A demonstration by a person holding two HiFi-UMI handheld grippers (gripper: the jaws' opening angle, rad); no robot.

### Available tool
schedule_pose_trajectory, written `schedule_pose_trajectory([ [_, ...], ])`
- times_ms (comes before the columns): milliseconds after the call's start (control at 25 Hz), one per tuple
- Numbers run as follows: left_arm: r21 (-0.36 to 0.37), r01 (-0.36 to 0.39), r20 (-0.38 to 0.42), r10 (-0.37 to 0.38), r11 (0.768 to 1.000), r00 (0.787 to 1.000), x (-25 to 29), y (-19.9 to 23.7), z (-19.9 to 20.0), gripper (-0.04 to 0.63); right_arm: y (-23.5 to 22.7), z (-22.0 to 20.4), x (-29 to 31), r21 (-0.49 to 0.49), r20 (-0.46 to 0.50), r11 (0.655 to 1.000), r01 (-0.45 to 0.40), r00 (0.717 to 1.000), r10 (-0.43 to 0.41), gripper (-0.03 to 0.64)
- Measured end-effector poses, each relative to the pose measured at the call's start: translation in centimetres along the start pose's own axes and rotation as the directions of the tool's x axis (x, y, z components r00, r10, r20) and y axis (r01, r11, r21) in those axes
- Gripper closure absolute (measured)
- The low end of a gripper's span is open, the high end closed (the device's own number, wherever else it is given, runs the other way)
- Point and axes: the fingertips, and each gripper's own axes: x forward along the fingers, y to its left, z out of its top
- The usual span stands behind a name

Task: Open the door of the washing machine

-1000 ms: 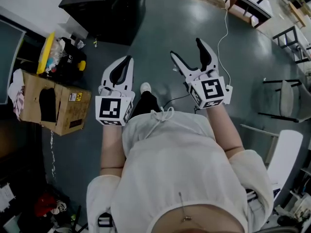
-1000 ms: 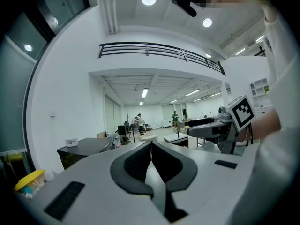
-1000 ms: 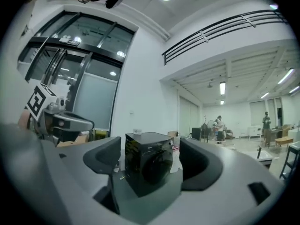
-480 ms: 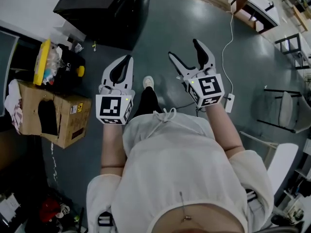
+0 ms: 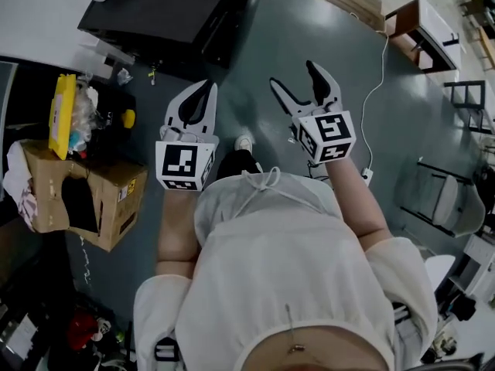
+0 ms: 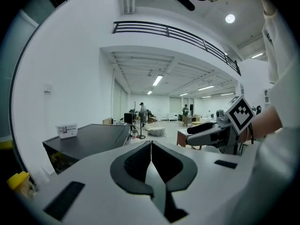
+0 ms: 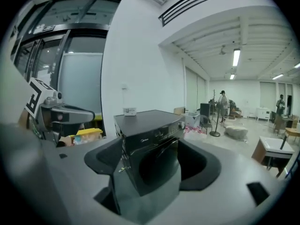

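At the far left, a cardboard box stands on the floor. It has a dark cut-out in its face, and what it holds cannot be made out. A pale cloth hangs at its left edge. Just above it in the head view, a yellow bin holds a crumpled heap of clear plastic and coloured bits.

The black washing machine stands beyond the bin, well apart from both grippers. A small white box sits on its flat top, its contents not visible. The door on the front looks shut and flush with the body.

The left gripper is held in the air ahead of the person. Its fingers are pressed together with nothing between them.

The right gripper is held beside it and points toward the machine. Its fingers are spread wide and empty, and the machine shows between them only from a distance.

One white shoe shows on the floor between the two arms. To the right, a white cable trails across the floor toward a desk. Dark-framed chairs stand at the right edge.
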Motion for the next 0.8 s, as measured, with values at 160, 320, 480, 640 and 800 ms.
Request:
schedule_pose_trajectory([
  [160, -0.031, -0.014, -0.032, 0.013, 0.999, 0.999, 3.3, 3.8, -1.7, 0.572, -0.5, -1.6, 6.3, 0.051, -0.074, 0.998, -0.024, 0.997, 0.028, 0.263],
  [320, -0.072, -0.021, -0.05, 0.017, 0.997, 0.999, 5.4, 6.1, -4.2, 0.572, -0.3, -4.7, 11.6, 0.115, -0.16, 0.992, -0.052, 0.985, 0.07, 0.272],
  [480, -0.09, -0.04, -0.058, 0.035, 0.995, 0.998, 7.9, 7.9, -7.5, 0.572, -0.8, -8.6, 17.4, 0.15, -0.228, 0.987, -0.049, 0.97, 0.083, 0.29],
  [640, -0.099, -0.092, -0.084, 0.084, 0.991, 0.993, 9.6, 9.5, -11.7, 0.572, -0.9, -13.7, 22.3, 0.168, -0.306, 0.984, -0.061, 0.946, 0.111, 0.297],
  [800, -0.11, -0.151, -0.127, 0.137, 0.982, 0.982, 11.7, 10.0, -15.8, 0.572, -1.6, -18.5, 26.9, 0.161, -0.373, 0.982, -0.096, 0.915, 0.151, 0.304],
])
